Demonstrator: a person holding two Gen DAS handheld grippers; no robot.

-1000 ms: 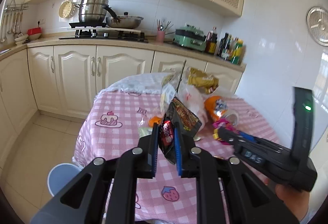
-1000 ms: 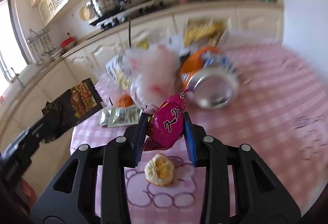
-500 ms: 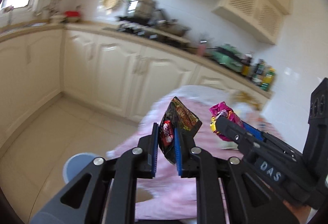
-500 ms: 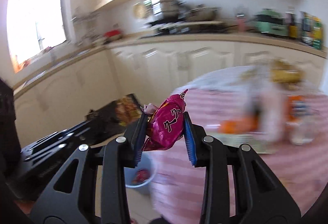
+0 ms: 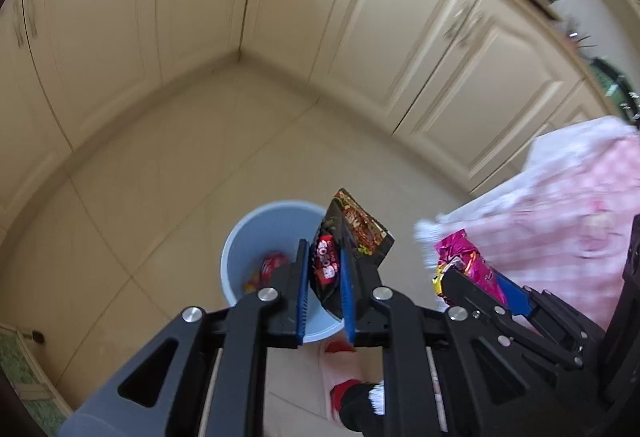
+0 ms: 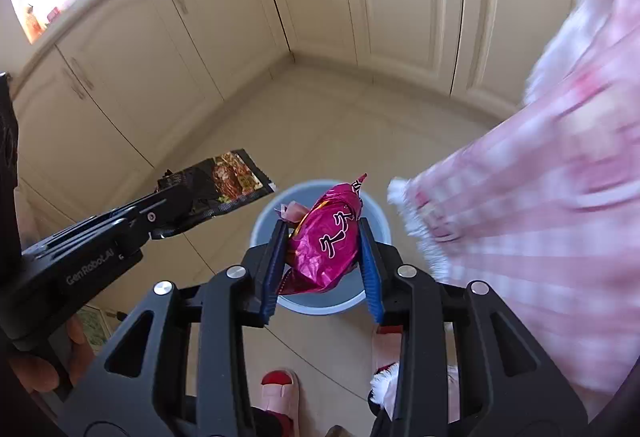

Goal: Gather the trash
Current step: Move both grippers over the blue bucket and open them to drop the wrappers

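The left gripper [image 5: 326, 269] stands nearly closed, its blue pads pinching a flat black snack wrapper with red print [image 5: 348, 241], while the right gripper [image 6: 324, 249] is parted a little wider and clamps a crumpled magenta foil wrapper [image 6: 328, 241]. Both hang above a round pale-blue plastic bin [image 5: 256, 233] that stands on the beige tiled floor [image 5: 168, 165] and seems to hold a few red scraps, though blur makes that uncertain. Cream panelled cabinets [image 6: 168, 49] line the far side and meet in a corner, a pink checked tablecloth [image 6: 540, 221] hangs at the right, and a pink slipper [image 6: 280, 397] shows near the bottom.
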